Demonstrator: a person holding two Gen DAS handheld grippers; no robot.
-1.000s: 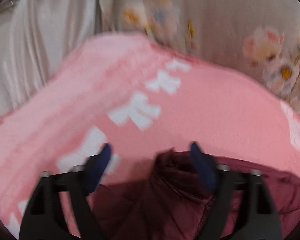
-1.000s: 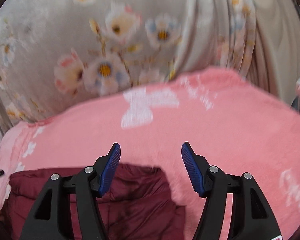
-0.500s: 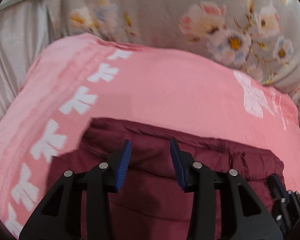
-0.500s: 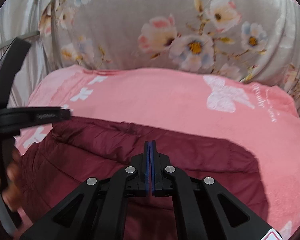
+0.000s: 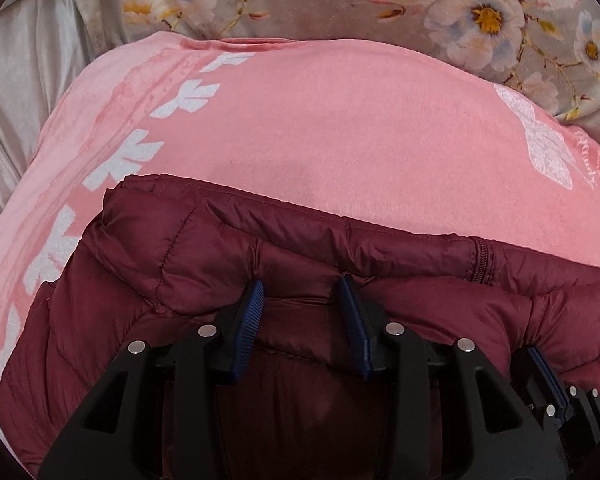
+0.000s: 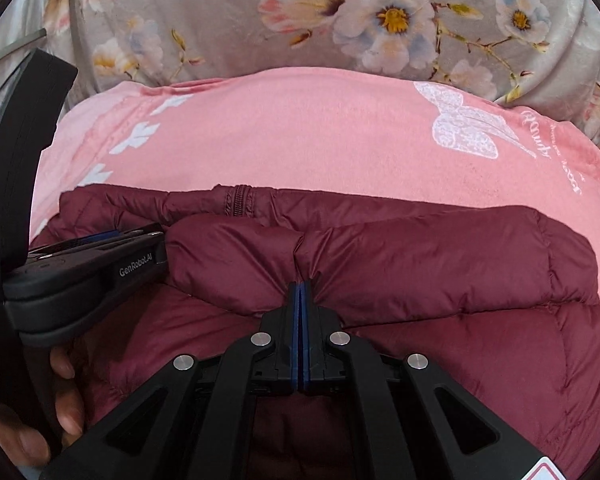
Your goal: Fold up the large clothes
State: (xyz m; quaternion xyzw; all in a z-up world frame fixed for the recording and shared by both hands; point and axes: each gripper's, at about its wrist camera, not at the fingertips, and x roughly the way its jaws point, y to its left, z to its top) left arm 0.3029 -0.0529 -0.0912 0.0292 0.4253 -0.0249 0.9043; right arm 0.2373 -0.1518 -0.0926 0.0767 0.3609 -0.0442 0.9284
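We've got the right gripper (image 6: 302, 286) clamped fully on a pinch of the maroon puffer jacket (image 6: 420, 264); left gripper (image 5: 302, 292) half-closed around a fold; jacket at 6 o'clock on the pink blanket (image 5: 340, 128); slick shell may slip out.

One maroon puffer jacket (image 5: 300, 248) lies on one pink blanket (image 5: 340, 120). Behind them hangs one grey floral curtain (image 6: 300, 20). Two black handheld grippers are visible: the left gripper (image 5: 302, 292) and the right gripper (image 6: 300, 292). One hand (image 6: 40, 420) shows.
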